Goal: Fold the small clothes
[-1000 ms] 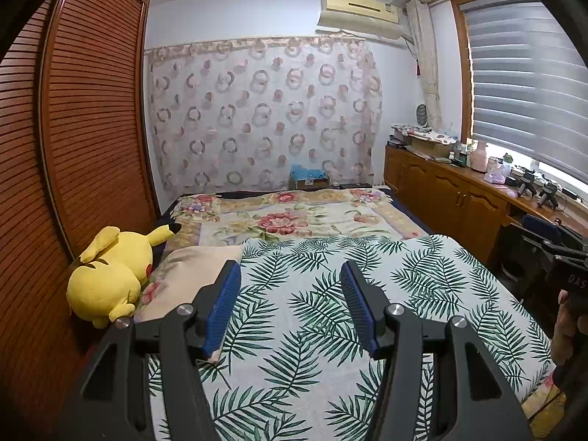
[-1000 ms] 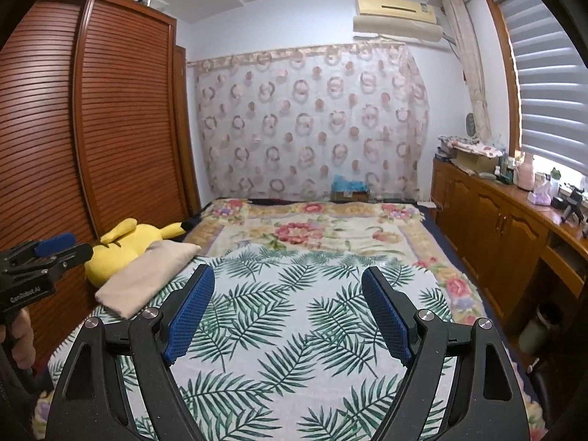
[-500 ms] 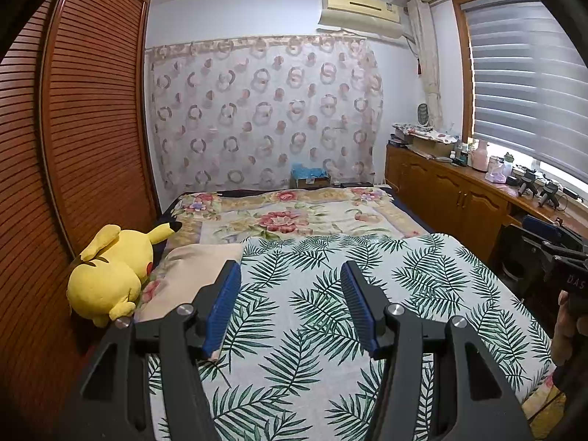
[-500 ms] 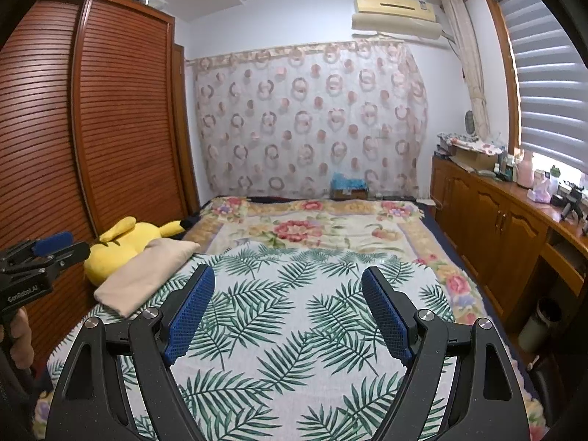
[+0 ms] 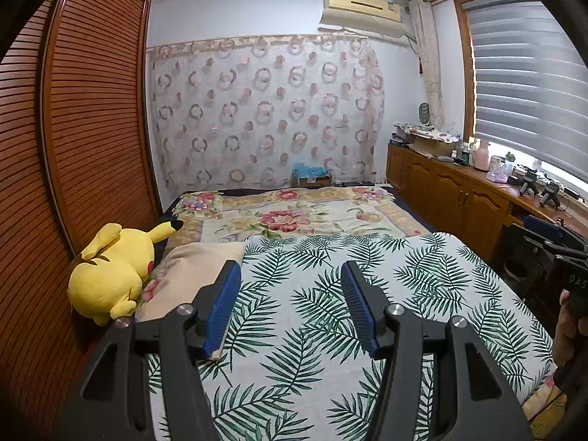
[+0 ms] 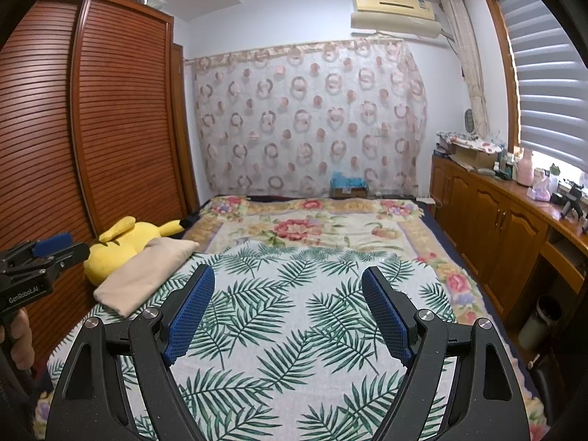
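Both tools, left tool and right tool, hover open and empty above the palm-print cloth, whose thin fabric, pinched carelessly, could bunch rather than fold.

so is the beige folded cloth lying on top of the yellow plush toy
No, the beige folded cloth lies on the bed beside the yellow plush toy, not on top of it.

This is a bedroom in a home. A big bed fills most of the room, with a leaf blanket and a flower blanket on it. A yellow stuffed toy lies by a pillow. There is a tall wooden wardrobe, a curtain with circles, an air conditioner up high, window blinds, and low wooden cupboards.
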`<state>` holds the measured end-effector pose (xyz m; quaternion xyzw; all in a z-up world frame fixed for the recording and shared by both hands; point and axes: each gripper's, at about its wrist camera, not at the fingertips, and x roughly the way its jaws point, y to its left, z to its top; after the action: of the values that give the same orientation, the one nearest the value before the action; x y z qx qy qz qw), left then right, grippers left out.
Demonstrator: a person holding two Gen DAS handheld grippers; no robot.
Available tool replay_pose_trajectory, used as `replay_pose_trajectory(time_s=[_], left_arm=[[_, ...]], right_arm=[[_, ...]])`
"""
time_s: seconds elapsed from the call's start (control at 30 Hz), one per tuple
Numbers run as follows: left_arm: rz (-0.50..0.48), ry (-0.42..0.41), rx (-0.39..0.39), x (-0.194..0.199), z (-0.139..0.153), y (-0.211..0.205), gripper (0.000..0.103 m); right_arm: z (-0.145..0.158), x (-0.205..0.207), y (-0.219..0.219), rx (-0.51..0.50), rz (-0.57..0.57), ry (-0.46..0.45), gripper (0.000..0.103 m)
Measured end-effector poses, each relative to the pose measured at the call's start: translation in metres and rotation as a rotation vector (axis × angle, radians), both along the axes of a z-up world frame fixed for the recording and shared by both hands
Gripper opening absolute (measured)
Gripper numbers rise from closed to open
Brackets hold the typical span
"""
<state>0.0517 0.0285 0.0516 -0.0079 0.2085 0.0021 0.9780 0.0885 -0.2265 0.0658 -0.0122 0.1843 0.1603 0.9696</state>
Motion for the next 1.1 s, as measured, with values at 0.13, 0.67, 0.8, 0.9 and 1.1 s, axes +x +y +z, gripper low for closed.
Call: replay_pose_trajectory(time_s=[0.13, 0.67, 0.8, 0.9, 1.1], left_arm=[[0.000, 0.000, 0.000, 0.0001, 0.0000, -0.0001, 0.056], [0.002, 0.002, 0.003, 0.0000, 0.0000, -0.0002, 0.056], [0.006, 0.002, 0.002, -0.0005, -0.0017, 0.0034, 0.056], [0.006, 0.002, 0.003, -0.0011, -0.0029, 0.0034, 0.056], [0.006, 0.003, 0.003, -0.0012, -0.0031, 0.0035, 0.056]], right_arm=[[-0.0014, -0.0013, -0.0003, -0.001, -0.002, 0.001, 0.084], [-0.0010, -0.0018, -0.0014, -0.002, -0.004, 0.005, 0.084], [-0.0028, -0.0029, -0.0022, -0.001, -0.005, 0.006, 0.084], [-0.0025, -0.0026, -0.0029, 0.000, -0.005, 0.007, 0.084], [-0.0020, -0.0023, -0.0037, -0.001, -0.006, 0.007, 0.084]])
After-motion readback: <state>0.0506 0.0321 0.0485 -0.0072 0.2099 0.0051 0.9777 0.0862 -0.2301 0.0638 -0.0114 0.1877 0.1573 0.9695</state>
